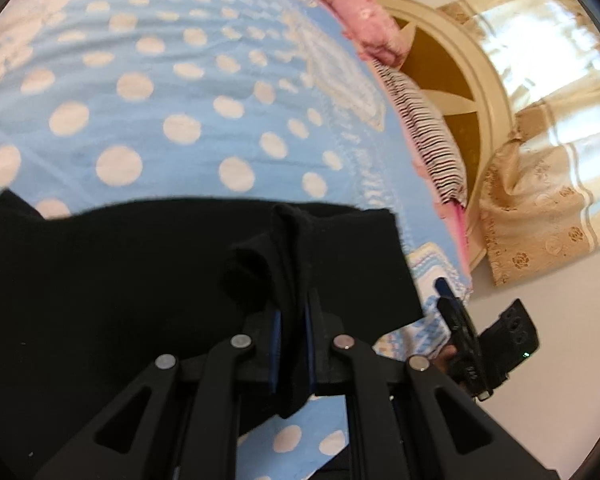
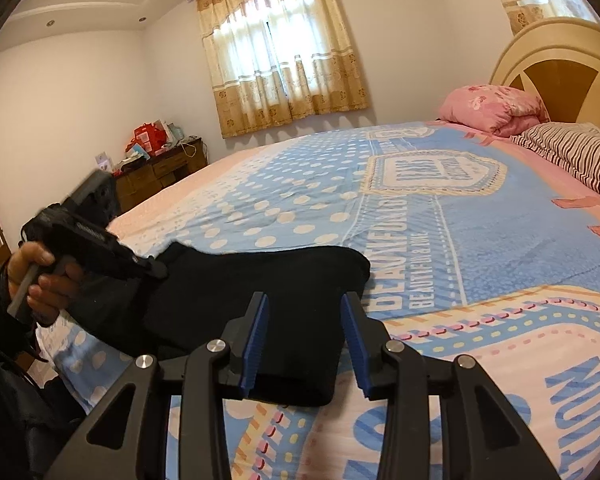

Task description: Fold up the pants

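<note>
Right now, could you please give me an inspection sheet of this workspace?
Surface: bed with blue polka-dot bedspread.
Job's things: black pants lying on the bedspread, partly bunched.
Clutter: pink pillow and striped pillow by the headboard.
Grippers: left gripper shut on a fold of the pants; right gripper open, over the pants' near end.
Cables: nothing seen.
Surroundings: curtained window, cluttered wooden dresser.

The black pants run off the left wrist view's left edge.
</note>
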`<state>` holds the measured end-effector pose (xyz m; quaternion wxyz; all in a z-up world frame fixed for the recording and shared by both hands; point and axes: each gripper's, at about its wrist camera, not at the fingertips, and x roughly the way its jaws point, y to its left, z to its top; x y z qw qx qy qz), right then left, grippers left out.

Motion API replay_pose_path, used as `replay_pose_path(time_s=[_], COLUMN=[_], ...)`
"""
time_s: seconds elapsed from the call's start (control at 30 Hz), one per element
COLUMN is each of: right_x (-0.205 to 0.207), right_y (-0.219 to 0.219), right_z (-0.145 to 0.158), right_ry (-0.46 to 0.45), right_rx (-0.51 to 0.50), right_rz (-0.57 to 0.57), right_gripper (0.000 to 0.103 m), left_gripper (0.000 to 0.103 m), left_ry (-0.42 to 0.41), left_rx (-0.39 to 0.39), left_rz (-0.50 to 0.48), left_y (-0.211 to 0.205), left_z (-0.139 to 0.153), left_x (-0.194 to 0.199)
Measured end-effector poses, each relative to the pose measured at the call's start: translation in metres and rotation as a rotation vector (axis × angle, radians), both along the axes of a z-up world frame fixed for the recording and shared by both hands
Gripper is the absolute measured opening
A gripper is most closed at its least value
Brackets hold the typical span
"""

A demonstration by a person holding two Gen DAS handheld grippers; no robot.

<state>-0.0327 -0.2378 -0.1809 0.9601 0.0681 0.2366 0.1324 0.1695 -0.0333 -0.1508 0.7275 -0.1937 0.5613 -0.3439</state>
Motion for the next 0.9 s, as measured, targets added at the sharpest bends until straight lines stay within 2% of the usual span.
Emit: replay_pose_path(time_s=[0.1,0.3,0.47,0.53,0.57,0.63,0.67,0.7,0.8,0.83,0.9], right_x=[0.001,0.004,0.004,0.003,0.003,0.004,0.005,0.006,0.022,0.025,0.022], right_y=[0.0,0.002,0.002,0.006,0.009,0.023,0.032,0.038,0.058,0.062,0.065], right_z=[0.0,-0.001,-0.001,0.004,0.006,0.008,0.006,0.002,-0.027,-0.035,-0.03], right_ry=[0.001,0.009,0.017,0.011,0.01,0.021,0.04,0.061,0.23,0.258,0.239], right_rx=[0.0,-0.004,-0.002,0.035,0.045,0.036,0.012,-0.007,-0.117,-0.149,-0.171], right_rz=[0.0,-0.001,-0.006,0.0,0.013,0.07,0.105,0.121,0.137,0.136,0.139], right_gripper=[0.04,0.04,0.041,0.041,0.042,0.054,0.059,0.06,0.06,0.06,0.06], left_gripper=[0.01,0.01,0.011,0.012,0.013,0.017,0.018,0.021,0.022,0.025,0.031], left_ry=[-0.023,0.04,0.015,-0.01,-0.026,-0.053,-0.066,-0.079,-0.099,-0.103,-0.117], left_rx=[0.006,0.059,0.084,0.106,0.119,0.142,0.153,0.165,0.176,0.179,0.193], left_rz=[0.009,0.041,0.051,0.051,0.052,0.06,0.06,0.061,0.057,0.053,0.046], left_y=[0.005,0.016,0.021,0.018,0.016,0.015,0.014,0.013,0.014,0.014,0.015], left_z=[0.007,-0.02,-0.028,-0.028,-0.028,-0.028,-0.028,-0.029,-0.03,-0.029,-0.026], left_x=[0.0,0.002,-0.002,-0.003,-0.003,-0.004,-0.004,-0.004,-0.007,-0.008,-0.012])
